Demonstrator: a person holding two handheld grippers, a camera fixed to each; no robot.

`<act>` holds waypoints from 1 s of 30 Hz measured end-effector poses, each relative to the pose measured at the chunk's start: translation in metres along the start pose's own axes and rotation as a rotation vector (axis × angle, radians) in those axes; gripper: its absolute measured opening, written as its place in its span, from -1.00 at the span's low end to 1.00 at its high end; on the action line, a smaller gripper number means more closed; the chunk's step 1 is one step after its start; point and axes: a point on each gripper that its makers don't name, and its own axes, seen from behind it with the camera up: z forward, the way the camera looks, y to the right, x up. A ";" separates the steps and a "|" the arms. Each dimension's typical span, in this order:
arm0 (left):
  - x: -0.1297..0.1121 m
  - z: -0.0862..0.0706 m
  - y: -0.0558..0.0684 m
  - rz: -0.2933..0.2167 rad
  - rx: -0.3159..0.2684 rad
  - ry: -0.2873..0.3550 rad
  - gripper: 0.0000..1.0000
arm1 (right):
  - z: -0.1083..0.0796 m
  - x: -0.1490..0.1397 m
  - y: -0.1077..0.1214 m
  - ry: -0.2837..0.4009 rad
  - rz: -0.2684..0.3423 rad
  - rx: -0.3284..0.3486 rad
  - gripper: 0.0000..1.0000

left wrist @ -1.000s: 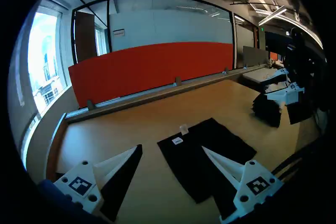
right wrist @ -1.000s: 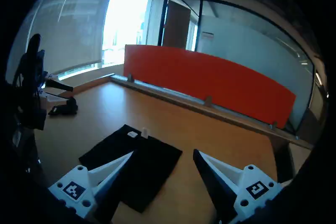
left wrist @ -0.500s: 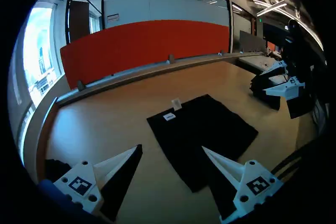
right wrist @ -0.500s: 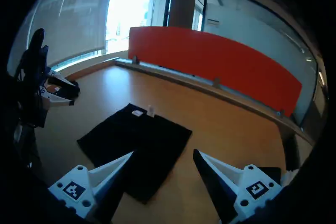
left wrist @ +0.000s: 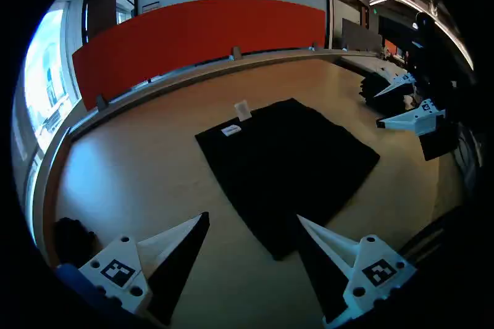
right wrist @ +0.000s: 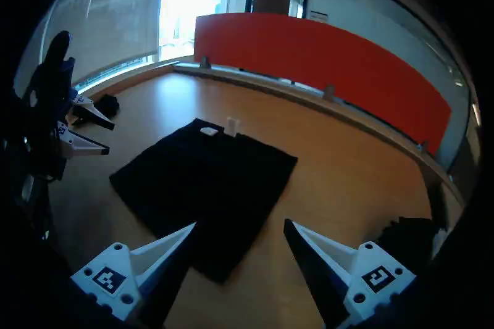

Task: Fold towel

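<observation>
Lying flat: black towel (left wrist: 287, 156), spread on the wooden desk (left wrist: 136, 162), its white tag (left wrist: 232, 130) toward the red partition (left wrist: 197, 29). Tools: left gripper (left wrist: 251, 216) and right gripper (right wrist: 239, 223), both spread wide, holding nothing, poised above the towel's edge farthest from the partition. Step judged: first grasp. Advice: lower each onto its own corner away from the partition, pinch one layer only, lift together, carry evenly toward the tagged edge.

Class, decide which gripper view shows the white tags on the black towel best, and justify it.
The left gripper view: the white tags at the black towel's far edge look larger and clearly apart, one lying flat, one standing up. The right gripper view shows them smaller and closer together.
</observation>
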 end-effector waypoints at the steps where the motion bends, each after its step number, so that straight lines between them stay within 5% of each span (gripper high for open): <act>1: -0.004 0.002 0.002 0.003 -0.005 -0.009 0.88 | 0.002 -0.005 -0.002 -0.008 0.000 0.003 1.00; 14: -0.043 0.017 0.026 -0.001 -0.083 -0.123 0.88 | 0.013 -0.052 -0.014 -0.090 0.008 0.026 1.00; 30: -0.064 0.023 0.031 0.019 -0.084 -0.190 0.87 | 0.015 -0.078 -0.019 -0.138 -0.019 0.053 0.81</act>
